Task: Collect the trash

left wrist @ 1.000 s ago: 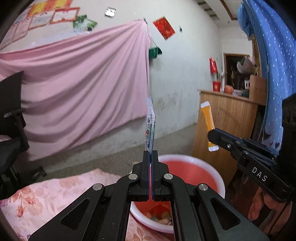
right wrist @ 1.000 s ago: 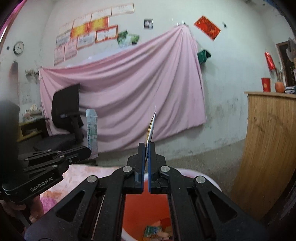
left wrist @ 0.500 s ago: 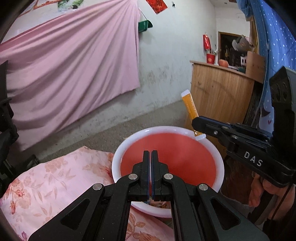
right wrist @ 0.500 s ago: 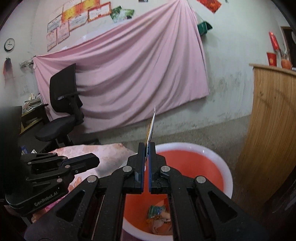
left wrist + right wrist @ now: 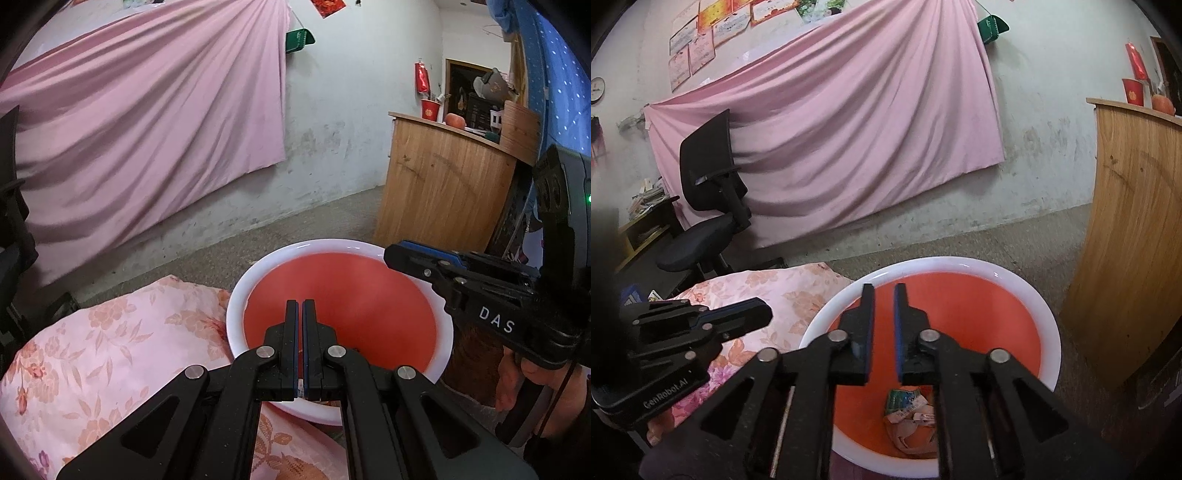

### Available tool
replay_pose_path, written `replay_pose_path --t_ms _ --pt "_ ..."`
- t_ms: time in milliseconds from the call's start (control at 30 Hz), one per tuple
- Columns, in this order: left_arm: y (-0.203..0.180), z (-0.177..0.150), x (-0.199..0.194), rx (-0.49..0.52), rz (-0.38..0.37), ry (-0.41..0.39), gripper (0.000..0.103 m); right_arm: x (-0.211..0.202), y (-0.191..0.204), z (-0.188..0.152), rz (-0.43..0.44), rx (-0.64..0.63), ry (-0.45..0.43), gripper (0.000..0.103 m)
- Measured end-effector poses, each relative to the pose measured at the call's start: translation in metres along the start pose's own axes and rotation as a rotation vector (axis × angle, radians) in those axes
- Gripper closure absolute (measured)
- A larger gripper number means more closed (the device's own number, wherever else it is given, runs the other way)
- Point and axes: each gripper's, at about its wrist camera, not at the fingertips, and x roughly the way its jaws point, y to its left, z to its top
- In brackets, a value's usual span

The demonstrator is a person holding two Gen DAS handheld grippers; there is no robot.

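Note:
A red basin with a white rim [image 5: 236,317] [image 5: 1045,314] stands beside the flowered cloth. Several crumpled wrappers [image 5: 910,410] lie at its bottom. My left gripper [image 5: 299,306] hovers over the basin with its jaws slightly apart and nothing visible between them. My right gripper [image 5: 884,291] is open and empty above the basin; it also shows in the left wrist view [image 5: 397,254] at the basin's right rim. The left gripper shows in the right wrist view [image 5: 753,314] left of the basin.
A pink flowered cloth [image 5: 92,350] covers the surface left of the basin. A wooden counter [image 5: 439,192] stands to the right, a black office chair [image 5: 709,192] to the left. A pink sheet [image 5: 849,129] hangs on the back wall.
Both grippers tilted down over the basin. The left gripper let go of its white-green sachet, and the right gripper opened and let go of its orange sachet.

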Motion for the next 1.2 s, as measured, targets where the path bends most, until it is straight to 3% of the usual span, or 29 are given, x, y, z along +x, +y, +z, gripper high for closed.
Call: replay_pose_path --t_ms 267,367,433,567,700,867,1000,1200 --pt "0.012 -0.003 -0.001 -0.029 0.036 0.015 0.100 0.005 0.000 0.000 -0.009 0.003 0.029 0.050" --pt "0.015 -0.005 -0.003 -0.042 0.049 0.015 0.084 0.007 -0.001 0.000 -0.010 0.000 0.033 0.045" --pt "0.018 -0.006 -0.007 -0.055 0.056 0.000 0.065 0.006 -0.001 0.001 -0.010 0.001 0.032 0.042" --pt "0.025 -0.006 -0.010 -0.071 0.075 -0.006 0.064 0.008 -0.001 0.000 -0.013 0.004 0.033 0.033" --pt "0.032 -0.007 -0.014 -0.091 0.099 -0.013 0.049 0.010 -0.004 0.000 -0.017 0.012 0.039 0.023" --pt "0.039 -0.008 -0.016 -0.115 0.126 -0.015 0.044 0.010 -0.007 0.001 -0.020 0.023 0.040 0.014" --pt "0.045 -0.011 -0.021 -0.152 0.144 -0.037 0.007 0.009 -0.009 0.001 -0.023 0.032 0.032 0.001" --pt "0.053 -0.010 -0.029 -0.203 0.199 -0.089 0.004 0.007 -0.012 0.002 -0.023 0.052 0.009 0.000"
